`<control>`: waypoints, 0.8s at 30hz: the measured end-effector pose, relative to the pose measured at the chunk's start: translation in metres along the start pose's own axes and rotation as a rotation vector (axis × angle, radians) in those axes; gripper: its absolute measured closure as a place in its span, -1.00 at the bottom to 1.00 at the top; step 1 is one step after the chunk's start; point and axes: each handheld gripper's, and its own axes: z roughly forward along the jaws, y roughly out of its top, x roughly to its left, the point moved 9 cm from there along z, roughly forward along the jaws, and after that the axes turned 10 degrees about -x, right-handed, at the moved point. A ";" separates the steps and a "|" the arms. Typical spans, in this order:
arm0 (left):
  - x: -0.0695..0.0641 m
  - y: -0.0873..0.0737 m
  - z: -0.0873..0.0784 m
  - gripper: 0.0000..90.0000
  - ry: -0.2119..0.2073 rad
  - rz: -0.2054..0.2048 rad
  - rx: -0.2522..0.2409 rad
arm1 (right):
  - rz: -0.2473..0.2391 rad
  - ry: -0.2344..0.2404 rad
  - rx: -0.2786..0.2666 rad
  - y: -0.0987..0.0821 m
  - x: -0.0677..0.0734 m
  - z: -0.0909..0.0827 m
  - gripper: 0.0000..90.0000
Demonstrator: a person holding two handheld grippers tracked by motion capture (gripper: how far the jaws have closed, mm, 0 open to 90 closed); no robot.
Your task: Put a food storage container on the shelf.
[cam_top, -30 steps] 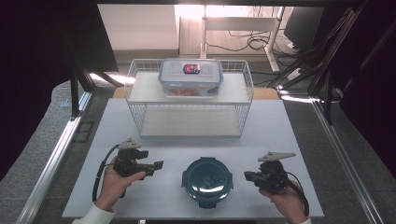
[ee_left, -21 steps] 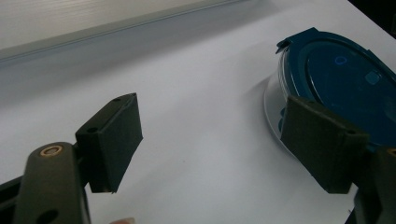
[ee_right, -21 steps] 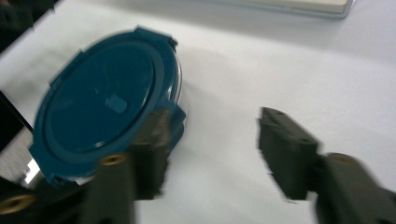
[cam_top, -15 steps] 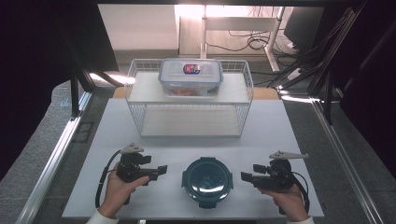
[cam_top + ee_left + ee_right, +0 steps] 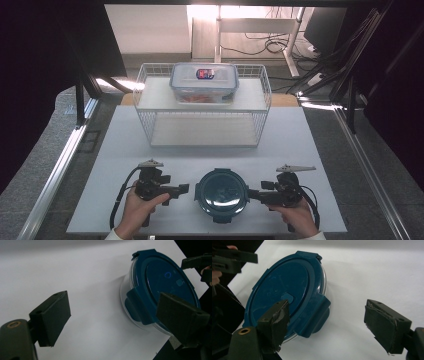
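Two claws are flanking the round glass container with the dark-blue latch lid (image 5: 221, 194) at the near edge of the white tabletop (image 5: 320, 150). The left claw (image 5: 181, 188) and right claw (image 5: 256, 193) have just been opening, both spread and holding nothing. Each should be squaring onto its side latch tab. Beyond the container, the white wire rack (image 5: 202, 131) carrying a clear rectangular lidded box (image 5: 204, 82) is standing well apart, blocking nothing.

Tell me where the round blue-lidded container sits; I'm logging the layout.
In the high view the container sits near the table's front edge, between the left claw and right claw, in front of the wire rack.
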 end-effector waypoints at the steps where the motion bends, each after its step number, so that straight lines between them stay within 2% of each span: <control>1: -0.001 -0.001 0.002 -0.71 -0.004 -0.005 0.007 | 0.011 0.004 0.002 -0.001 0.000 0.002 -0.55; 7: -0.009 -0.006 0.015 -0.71 -0.053 -0.047 0.037 | 0.065 0.034 0.025 -0.008 -0.002 0.013 -0.57; 15: -0.019 -0.010 0.030 -0.71 -0.111 -0.104 0.044 | 0.091 0.059 0.036 -0.010 0.006 0.020 -0.58; 20: -0.022 -0.013 0.040 -0.71 -0.117 -0.135 0.060 | 0.119 0.072 0.051 -0.016 0.009 0.026 -0.59; 24: -0.027 -0.017 0.048 -0.70 -0.160 -0.175 0.082 | 0.146 0.095 0.062 -0.019 0.014 0.031 -0.60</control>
